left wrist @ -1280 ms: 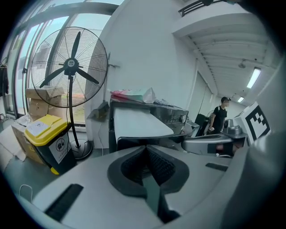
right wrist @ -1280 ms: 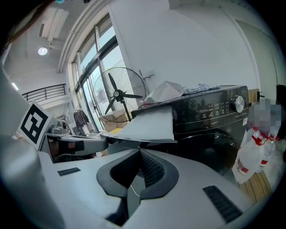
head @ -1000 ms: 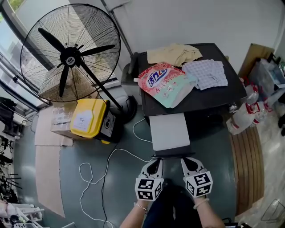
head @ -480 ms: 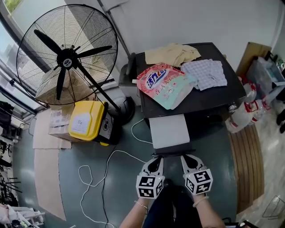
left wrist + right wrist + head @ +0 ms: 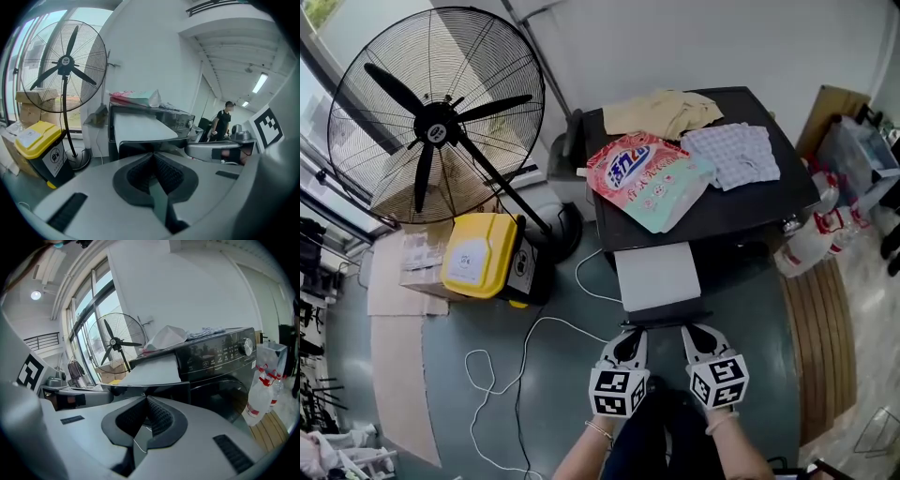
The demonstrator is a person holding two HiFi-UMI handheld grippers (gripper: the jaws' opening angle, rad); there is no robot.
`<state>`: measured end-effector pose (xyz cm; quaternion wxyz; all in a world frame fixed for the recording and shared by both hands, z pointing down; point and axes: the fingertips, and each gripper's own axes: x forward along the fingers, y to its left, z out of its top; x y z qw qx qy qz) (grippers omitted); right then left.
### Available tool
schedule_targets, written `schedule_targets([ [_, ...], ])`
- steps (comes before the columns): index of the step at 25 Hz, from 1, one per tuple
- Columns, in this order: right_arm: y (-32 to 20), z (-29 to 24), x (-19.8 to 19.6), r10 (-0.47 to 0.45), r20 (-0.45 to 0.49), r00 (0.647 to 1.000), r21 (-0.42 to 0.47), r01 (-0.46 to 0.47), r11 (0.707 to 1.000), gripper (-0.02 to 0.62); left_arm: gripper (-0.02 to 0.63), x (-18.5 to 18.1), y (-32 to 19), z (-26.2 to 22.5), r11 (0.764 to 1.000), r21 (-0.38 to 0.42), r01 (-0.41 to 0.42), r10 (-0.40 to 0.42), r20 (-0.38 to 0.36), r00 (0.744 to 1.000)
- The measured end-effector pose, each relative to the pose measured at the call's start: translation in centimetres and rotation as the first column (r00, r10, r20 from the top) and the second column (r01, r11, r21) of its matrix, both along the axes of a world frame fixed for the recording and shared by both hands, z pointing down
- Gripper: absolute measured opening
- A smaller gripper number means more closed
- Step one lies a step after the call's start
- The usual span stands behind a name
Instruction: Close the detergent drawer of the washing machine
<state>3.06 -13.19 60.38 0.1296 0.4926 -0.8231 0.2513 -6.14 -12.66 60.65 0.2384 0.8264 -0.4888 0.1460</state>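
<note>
Head view puts the left gripper (image 5: 629, 345), jaws together on nothing, just before the drawer (image 5: 656, 275) pulled out of the washing machine (image 5: 748, 202), the right gripper (image 5: 697, 339) likewise closed and empty; stiff and probably free-sliding, the drawer wants a square push on its dark front.

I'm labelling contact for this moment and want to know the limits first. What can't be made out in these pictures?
1. Whether the left gripper or right gripper touches the detergent drawer: in the head view the dark tips blend into its dark front edge, and the gripper views leave the gap unclear.
2. The drawer's inside: every view shows only its pale top.
3. Control panel lettering: too small in the right gripper view.
</note>
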Motion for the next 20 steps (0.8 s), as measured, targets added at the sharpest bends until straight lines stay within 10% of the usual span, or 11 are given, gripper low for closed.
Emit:
schedule_targets([
  [20, -3.8, -0.8, -0.6, 0.034, 0.004, 0.999, 0.032, -0.034, 0.999, 0.025, 0.015, -0.5, -3.8, -0.6, 1.0, 0.013, -0.01, 0.01, -0.023, 1.0],
])
